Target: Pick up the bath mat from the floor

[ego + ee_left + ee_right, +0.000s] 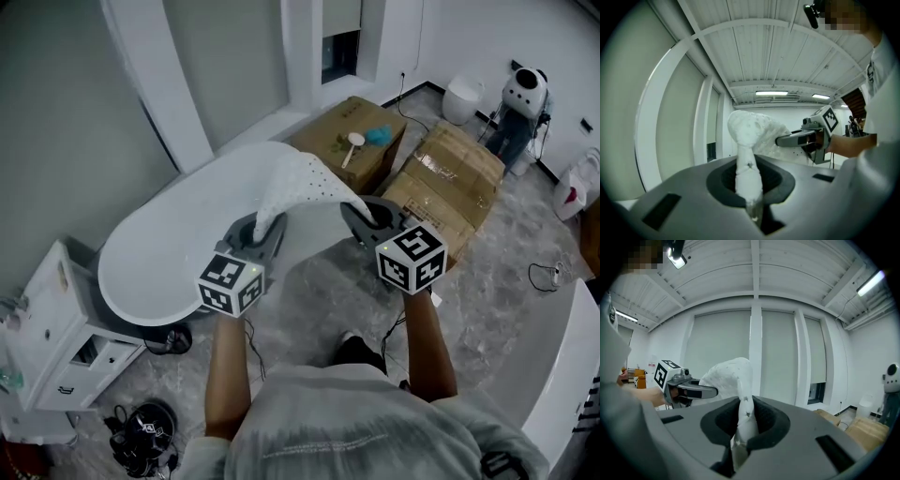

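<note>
The white perforated bath mat (pixel 302 185) hangs in the air in front of me, off the floor, stretched between both grippers. My left gripper (pixel 265 228) is shut on one bunched edge of the mat (pixel 749 180). My right gripper (pixel 354 211) is shut on the other edge (pixel 744 420). In the left gripper view the mat rises from the jaws and balloons out toward the right gripper (pixel 799 139). The right gripper view shows the left gripper (pixel 691 391) at the mat's far side. Both point roughly level.
A white bathtub (pixel 155 253) lies behind and below the mat. Two cardboard boxes (pixel 452 178) (pixel 323 141) stand at the back right, near a toilet (pixel 461 98). A white cabinet (pixel 56 352) is at the left. Cables (pixel 544 274) and a black device (pixel 145 433) lie on the marble floor.
</note>
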`<state>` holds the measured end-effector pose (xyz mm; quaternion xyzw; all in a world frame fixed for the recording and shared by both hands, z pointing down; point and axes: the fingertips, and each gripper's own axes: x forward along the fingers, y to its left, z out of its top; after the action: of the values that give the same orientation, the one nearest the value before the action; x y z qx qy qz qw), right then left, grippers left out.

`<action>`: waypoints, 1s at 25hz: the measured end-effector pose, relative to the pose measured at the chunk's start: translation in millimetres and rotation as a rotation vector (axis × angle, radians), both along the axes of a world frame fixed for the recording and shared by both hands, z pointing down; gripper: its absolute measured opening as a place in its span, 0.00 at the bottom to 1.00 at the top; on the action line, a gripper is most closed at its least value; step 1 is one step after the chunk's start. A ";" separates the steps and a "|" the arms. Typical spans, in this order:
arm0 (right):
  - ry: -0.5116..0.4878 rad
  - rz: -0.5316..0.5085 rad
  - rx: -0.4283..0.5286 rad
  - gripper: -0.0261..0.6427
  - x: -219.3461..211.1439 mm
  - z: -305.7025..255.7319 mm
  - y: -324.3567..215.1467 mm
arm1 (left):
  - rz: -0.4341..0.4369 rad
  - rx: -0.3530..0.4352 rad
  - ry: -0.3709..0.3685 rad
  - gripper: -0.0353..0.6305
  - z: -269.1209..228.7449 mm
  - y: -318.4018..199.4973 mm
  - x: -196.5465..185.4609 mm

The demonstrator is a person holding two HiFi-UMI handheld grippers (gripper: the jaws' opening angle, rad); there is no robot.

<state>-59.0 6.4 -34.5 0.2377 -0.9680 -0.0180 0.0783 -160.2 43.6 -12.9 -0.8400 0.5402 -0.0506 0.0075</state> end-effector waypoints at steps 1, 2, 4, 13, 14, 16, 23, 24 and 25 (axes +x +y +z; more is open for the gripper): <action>-0.003 -0.005 0.008 0.10 -2.1 -3.6 2.1 | -0.002 0.007 -0.001 0.11 -3.6 2.5 -1.9; -0.005 -0.011 0.017 0.10 -4.3 -6.9 4.1 | -0.005 0.013 -0.002 0.11 -6.9 4.7 -4.0; -0.007 -0.024 0.037 0.10 -7.8 -13.1 6.9 | -0.010 0.019 -0.002 0.11 -13.0 7.4 -7.6; 0.020 -0.058 0.078 0.10 -20.5 -21.9 14.4 | -0.029 0.016 -0.008 0.11 -23.1 16.5 -19.7; 0.022 -0.061 0.078 0.10 -21.8 -21.7 14.7 | -0.030 0.016 -0.008 0.11 -22.8 16.9 -20.9; 0.023 -0.065 0.077 0.10 -23.0 -20.5 15.0 | -0.032 0.015 -0.006 0.11 -21.4 17.3 -22.1; 0.025 -0.075 0.060 0.10 -23.0 -12.9 17.1 | -0.030 0.010 -0.007 0.11 -13.6 21.4 -21.1; 0.027 -0.076 0.057 0.10 -22.9 -11.9 17.7 | -0.031 0.007 -0.005 0.11 -12.4 21.8 -21.1; 0.029 -0.076 0.055 0.10 -22.7 -11.0 18.1 | -0.031 0.005 -0.003 0.11 -11.4 22.1 -20.9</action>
<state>-81.7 24.5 -45.5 0.2025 -0.9743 -0.0509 0.0849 -181.1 65.7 -24.3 -0.8315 0.5531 -0.0506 0.0096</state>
